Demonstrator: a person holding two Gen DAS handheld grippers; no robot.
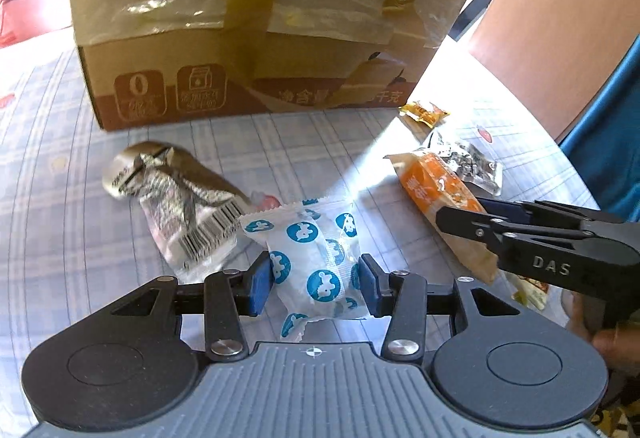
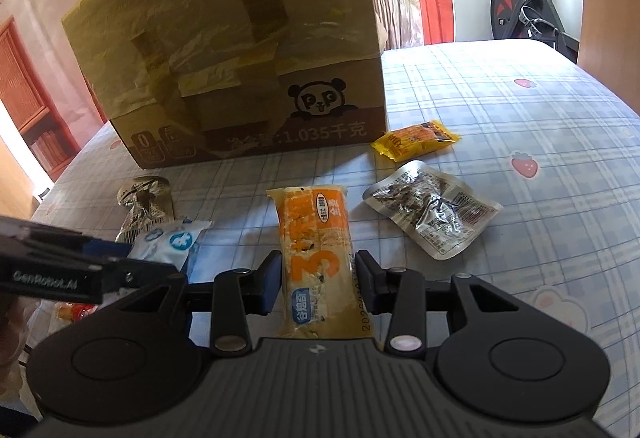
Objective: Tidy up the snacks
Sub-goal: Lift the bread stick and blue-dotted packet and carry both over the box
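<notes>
Crumpled foil packet (image 1: 180, 214): lying towards the left part of the table (image 1: 48, 166), in front of the cardboard box (image 1: 248, 18); judged light, crinkly and already creased, best taken across its flat barcode end.

Blue-and-white packet (image 1: 316, 254): lying near the front edge of the table, one corner over the foil packet; a soft, puffed pillow bag, judged light and slippery, best taken across its middle, not at the thin sealed ends.

Left gripper (image 1: 316, 278): its blue pads are seen on either side of the blue-and-white packet's waist, touching the wrap at both sides; the packet is pinched between them while resting on the cloth.

Orange snack bar (image 2: 316, 262): lying lengthwise at the middle of the table, its near end towards the front edge; a long wrapped bar judged firmer than the bags yet breakable, so a grip across its width near mid-length suits it.

Right gripper (image 2: 316, 278): pressed in on the orange snack bar, one pad at each long side.

Silver pouch (image 2: 432, 214): flat on the cloth just right of the bar, apart from it; judged thin, floppy and slick.

Yellow packet (image 2: 416, 138): beside the box's right front corner; small and light.
</notes>
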